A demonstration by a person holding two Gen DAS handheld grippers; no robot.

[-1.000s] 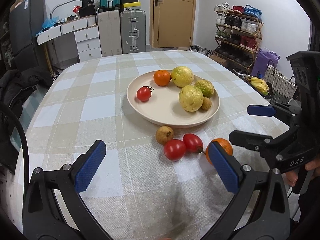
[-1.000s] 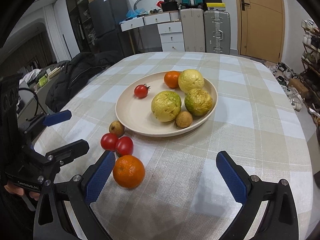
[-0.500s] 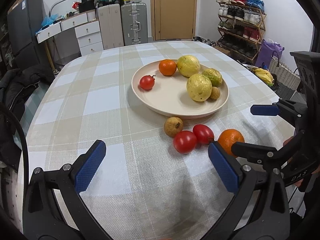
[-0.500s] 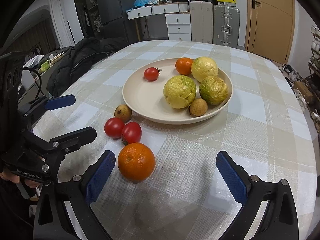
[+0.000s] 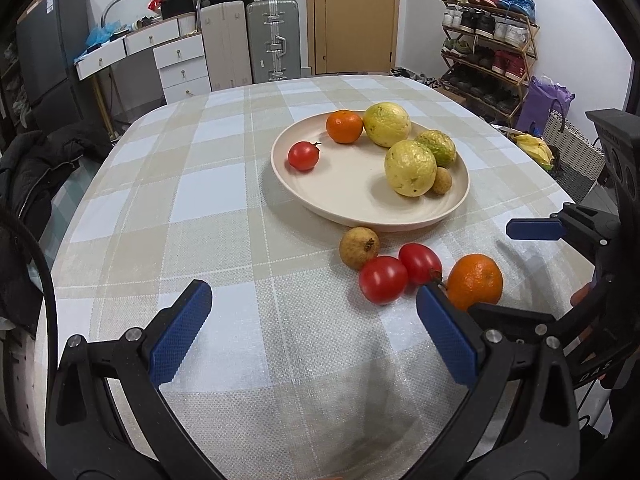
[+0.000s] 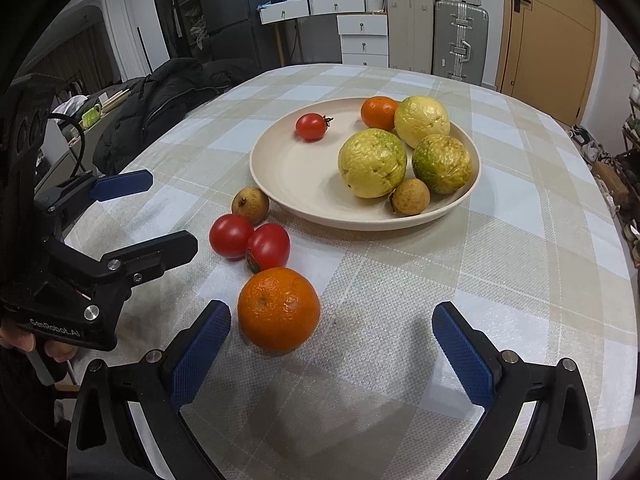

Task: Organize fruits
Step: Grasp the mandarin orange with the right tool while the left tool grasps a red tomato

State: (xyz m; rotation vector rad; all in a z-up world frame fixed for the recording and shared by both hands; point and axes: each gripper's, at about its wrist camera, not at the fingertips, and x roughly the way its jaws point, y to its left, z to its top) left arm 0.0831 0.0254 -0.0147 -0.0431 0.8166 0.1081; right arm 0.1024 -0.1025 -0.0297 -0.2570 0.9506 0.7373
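Both tongs gaped wide and empty. From the left wrist, my left tongs [image 5: 314,330] hung over the checked tablecloth [image 5: 224,200], near its front edge, short of two red tomatoes [image 5: 383,279] just outside the round cream plate [image 5: 352,184]. From the right wrist, my right tongs [image 6: 332,346] had the loose orange mandarin [image 6: 279,308] by their left pad; I judged closing on it came next. Suitcases and drawers lined the wall.

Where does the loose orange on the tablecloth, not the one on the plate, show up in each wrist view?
Left wrist: the orange sits lower right, just beyond this gripper's right fingertip.
Right wrist: the orange sits lower centre-left, beside this gripper's left fingertip.
Shared landmark: the two red tomatoes lying between it and the plate.
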